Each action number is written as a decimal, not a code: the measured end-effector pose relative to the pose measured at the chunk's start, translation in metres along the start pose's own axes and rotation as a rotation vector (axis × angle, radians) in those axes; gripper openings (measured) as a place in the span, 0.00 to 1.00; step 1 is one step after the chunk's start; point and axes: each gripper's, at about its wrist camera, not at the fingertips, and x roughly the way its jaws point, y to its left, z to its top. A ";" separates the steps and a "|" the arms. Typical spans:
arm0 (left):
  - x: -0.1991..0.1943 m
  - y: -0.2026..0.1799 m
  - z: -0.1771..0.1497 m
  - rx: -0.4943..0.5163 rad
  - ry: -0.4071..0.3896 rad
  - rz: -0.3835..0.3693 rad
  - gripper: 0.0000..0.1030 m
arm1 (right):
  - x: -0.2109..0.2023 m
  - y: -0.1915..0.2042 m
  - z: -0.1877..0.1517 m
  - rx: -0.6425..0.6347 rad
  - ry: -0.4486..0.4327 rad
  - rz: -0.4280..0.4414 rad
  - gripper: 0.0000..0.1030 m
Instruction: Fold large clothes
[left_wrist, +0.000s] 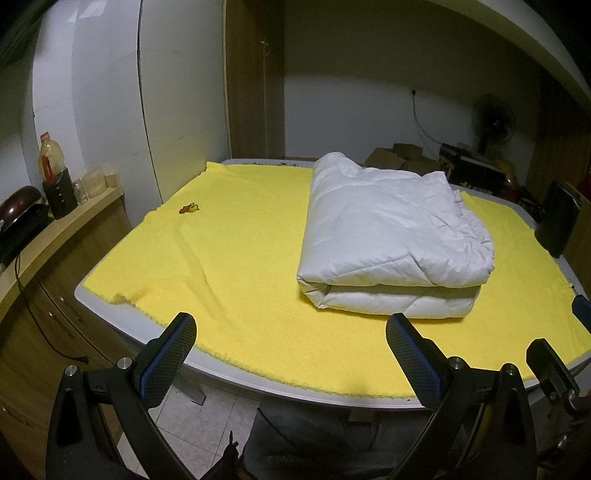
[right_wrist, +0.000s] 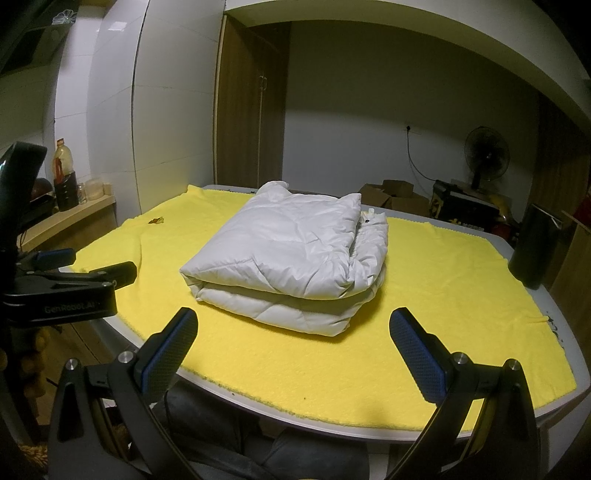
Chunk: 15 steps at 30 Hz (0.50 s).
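A white padded garment (left_wrist: 391, 236) lies folded into a thick rectangular bundle on the yellow cloth (left_wrist: 240, 280) that covers the table; it also shows in the right wrist view (right_wrist: 291, 254). My left gripper (left_wrist: 291, 354) is open and empty, held back at the table's near edge, left of the bundle. My right gripper (right_wrist: 293, 350) is open and empty, also at the near edge, in front of the bundle. Neither gripper touches the garment. The left gripper's body shows in the right wrist view (right_wrist: 74, 288) at the left.
A small orange and yellow object (left_wrist: 189, 208) lies on the cloth at the far left. A wooden counter (left_wrist: 55, 229) with a bottle and jars stands left of the table. A dark cylindrical bin (right_wrist: 535, 247) stands at the right edge. Boxes and a fan (right_wrist: 485, 155) are behind.
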 end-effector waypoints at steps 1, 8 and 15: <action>0.000 0.001 0.000 0.000 0.001 -0.001 1.00 | 0.000 0.000 0.000 0.000 0.000 0.000 1.00; 0.000 0.001 0.001 0.001 0.004 -0.003 1.00 | 0.000 0.001 -0.001 0.000 0.001 0.002 1.00; 0.001 0.000 0.000 0.004 0.004 -0.005 1.00 | -0.001 0.000 -0.003 -0.001 0.001 0.004 1.00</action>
